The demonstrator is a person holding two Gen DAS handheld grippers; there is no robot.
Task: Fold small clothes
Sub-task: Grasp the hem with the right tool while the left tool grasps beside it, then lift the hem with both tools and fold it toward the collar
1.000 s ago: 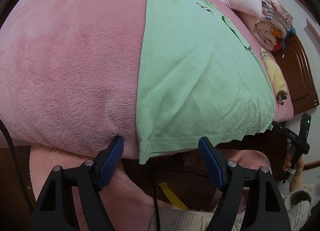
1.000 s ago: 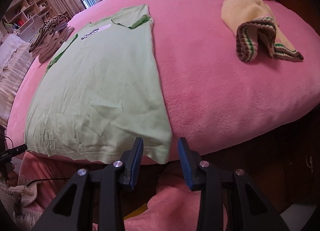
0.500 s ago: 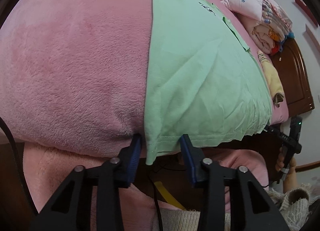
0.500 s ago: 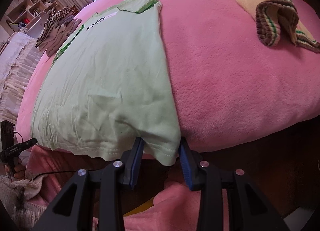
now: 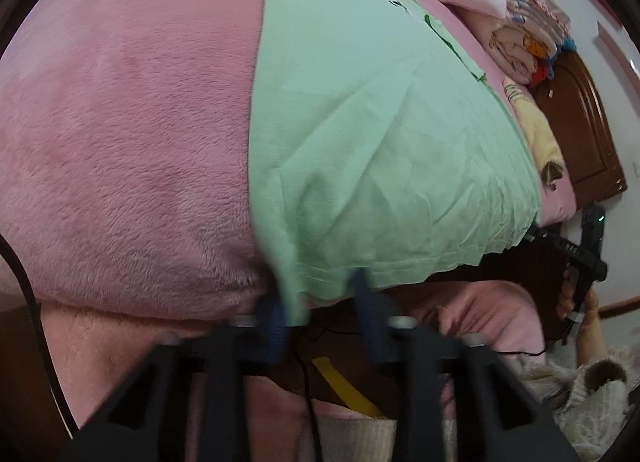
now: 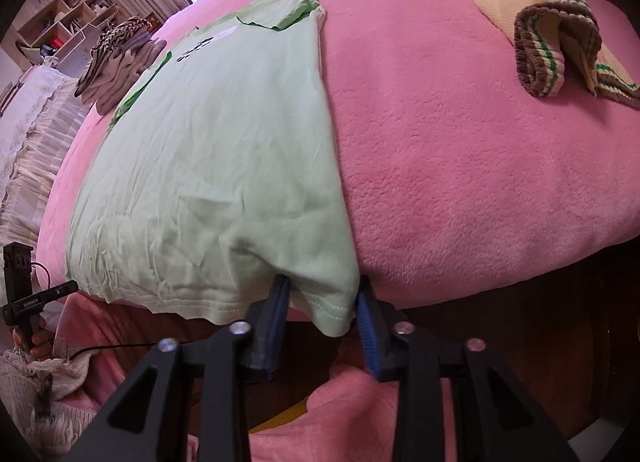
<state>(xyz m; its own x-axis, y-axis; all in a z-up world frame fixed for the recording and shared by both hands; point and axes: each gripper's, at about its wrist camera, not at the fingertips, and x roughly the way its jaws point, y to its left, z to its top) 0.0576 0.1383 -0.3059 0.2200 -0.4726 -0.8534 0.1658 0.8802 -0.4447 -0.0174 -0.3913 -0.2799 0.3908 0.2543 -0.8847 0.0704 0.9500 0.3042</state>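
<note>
A light green T-shirt [image 5: 372, 110] lies flat on the pink blanket [image 5: 128, 122], its hem hanging over the near edge. My left gripper [image 5: 316, 302] sits at the hem's left corner, jaws open a hand's width with the cloth between them. My right gripper [image 6: 322, 302] sits at the hem's right corner [image 6: 332, 314], jaws open around the hanging corner of the T-shirt [image 6: 224, 150]. Neither pair of jaws presses the cloth. The left view is blurred near the fingers.
A yellow knit garment with brown-striped cuffs [image 6: 552, 42] lies on the blanket to the right. A stack of folded clothes [image 6: 120, 62] sits at the far left. Pillows and bedding [image 5: 504, 22] pile against a wooden headboard [image 5: 580, 134].
Both grippers have moved forward onto the hem corners. The left jaws have narrowed from wide open. The shirt's hem has lifted and bunched slightly at both corners.
</note>
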